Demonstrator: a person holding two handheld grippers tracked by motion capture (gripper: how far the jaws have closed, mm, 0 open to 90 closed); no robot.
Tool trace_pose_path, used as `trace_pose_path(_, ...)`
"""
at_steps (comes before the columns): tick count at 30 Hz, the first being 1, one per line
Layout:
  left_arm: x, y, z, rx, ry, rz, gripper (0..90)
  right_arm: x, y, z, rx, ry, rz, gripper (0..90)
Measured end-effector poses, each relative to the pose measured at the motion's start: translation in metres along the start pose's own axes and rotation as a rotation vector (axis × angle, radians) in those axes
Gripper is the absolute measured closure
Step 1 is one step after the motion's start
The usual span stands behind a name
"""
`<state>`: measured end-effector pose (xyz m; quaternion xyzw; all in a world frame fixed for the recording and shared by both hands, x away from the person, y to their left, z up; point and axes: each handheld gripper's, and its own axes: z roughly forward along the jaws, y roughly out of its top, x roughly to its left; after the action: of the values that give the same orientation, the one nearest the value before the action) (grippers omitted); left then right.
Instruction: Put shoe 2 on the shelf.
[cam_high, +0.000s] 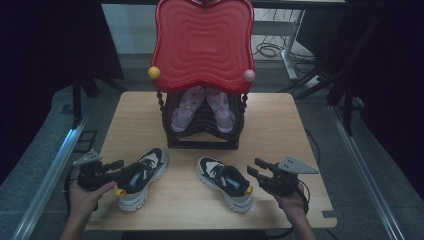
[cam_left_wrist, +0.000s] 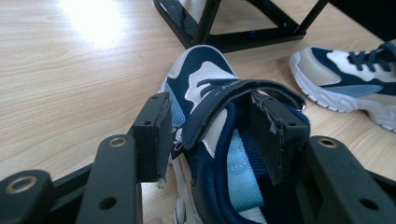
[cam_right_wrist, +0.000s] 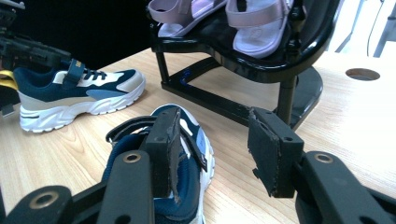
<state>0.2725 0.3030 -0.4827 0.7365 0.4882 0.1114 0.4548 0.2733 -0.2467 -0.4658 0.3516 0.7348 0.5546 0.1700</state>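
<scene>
Right gripper (cam_right_wrist: 212, 151): jaws apart, nothing pressed between the pads. One jaw sits inside the collar of the near navy sneaker (cam_right_wrist: 163, 175), strap looped over it; the other hangs over bare wooden table (cam_right_wrist: 336, 116). Second navy-and-cream sneaker (cam_right_wrist: 77, 95) lies far left. Black rack (cam_right_wrist: 261, 60) beyond carries two lilac sandals (cam_right_wrist: 254, 21). Left gripper (cam_right_wrist: 23, 46) at the far left edge.
</scene>
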Motion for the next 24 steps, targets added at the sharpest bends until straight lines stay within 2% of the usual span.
trace_pose_path(10, 0.004, -0.005, 0.014, 0.063, -0.022, 0.013, 59.2, -0.001, -0.004, 0.000, 0.003, -0.006, 0.012, 54.0)
trace_pose_path(17, 0.005, -0.006, 0.015, 0.067, -0.021, 0.031, 63.8, 0.003, 0.000, 0.006, 0.020, 0.007, 0.007, 53.4)
trace_pose_path(22, 0.004, -0.006, 0.015, 0.067, -0.016, 0.038, 63.9, 0.004, 0.004, 0.017, 0.080, 0.025, 0.018, 51.9)
trace_pose_path(24, 0.004, -0.006, 0.015, 0.067, -0.017, 0.039, 64.2, 0.004, 0.008, 0.023, 0.124, 0.040, 0.015, 51.8)
